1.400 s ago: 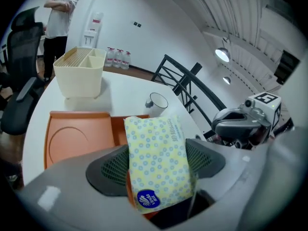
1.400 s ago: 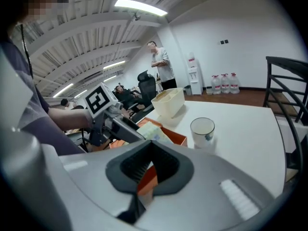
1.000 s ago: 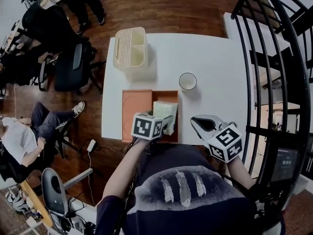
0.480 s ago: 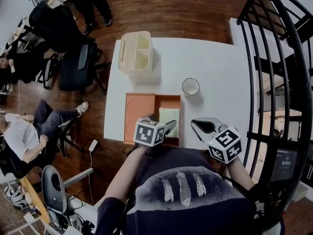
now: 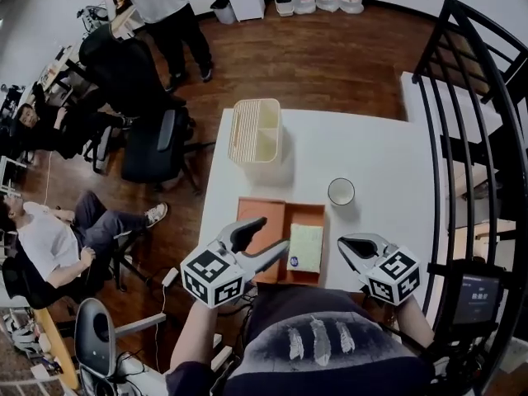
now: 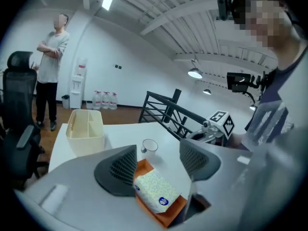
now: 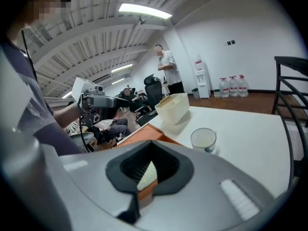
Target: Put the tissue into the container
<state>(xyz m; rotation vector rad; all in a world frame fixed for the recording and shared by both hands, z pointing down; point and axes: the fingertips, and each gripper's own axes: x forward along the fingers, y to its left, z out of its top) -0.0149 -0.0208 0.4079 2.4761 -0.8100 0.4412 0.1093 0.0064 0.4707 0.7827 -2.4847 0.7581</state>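
My left gripper hangs above the tabletop's near edge. It is released and holds nothing, and its jaws have just been narrowing on empty air. The tissue pack lies flat in the right compartment of the orange tray, at that near edge. My right gripper, just beside the tray, is clenched on nothing.

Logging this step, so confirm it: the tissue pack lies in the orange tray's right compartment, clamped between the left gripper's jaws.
Not clamped. The left gripper view shows the left gripper with its jaws apart, just now closing a little on nothing, and clear of the tissue pack. The pack does lie in the orange tray, in its right compartment.
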